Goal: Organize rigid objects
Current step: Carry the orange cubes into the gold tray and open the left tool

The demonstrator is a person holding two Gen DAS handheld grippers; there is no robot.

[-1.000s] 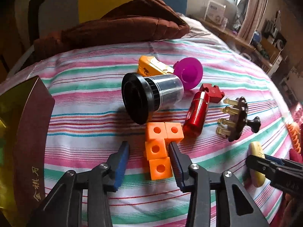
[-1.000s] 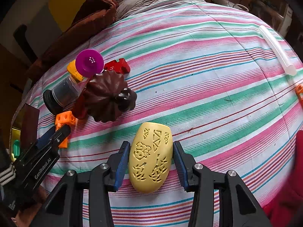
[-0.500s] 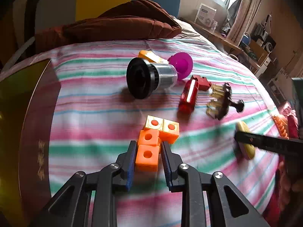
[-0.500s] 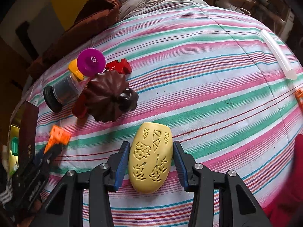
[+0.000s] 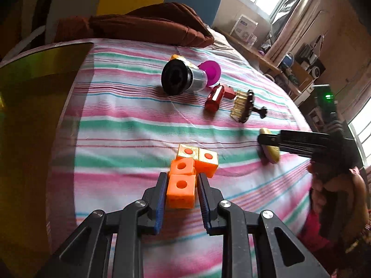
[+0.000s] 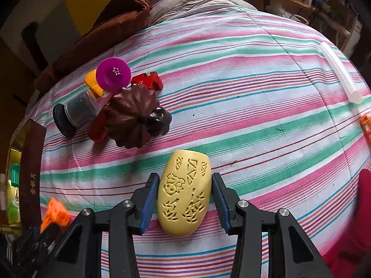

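Observation:
My left gripper [image 5: 182,186] is shut on an orange block piece [image 5: 180,191] made of joined cubes and holds it above the striped cloth [image 5: 129,125]. It also shows in the right wrist view [image 6: 55,215]. My right gripper [image 6: 184,185] straddles a yellow oval carved piece [image 6: 184,194] lying on the cloth; the blue pads stand just beside its sides, and whether they touch it I cannot tell. A black-capped clear jar [image 5: 180,80], purple disc [image 5: 209,71], red cylinder [image 5: 214,99] and brown knobbed piece [image 5: 243,106] lie farther back.
A dark box with a gold inside [image 5: 34,115] stands at the left. A brown cushion [image 5: 143,27] lies at the far edge of the cloth. A clear tube [image 6: 340,74] lies at the right. A small red piece [image 6: 148,81] sits behind the brown one.
My left gripper closed on the orange block piece and lifted it, drawing back toward the box. The right gripper stayed around the yellow piece.

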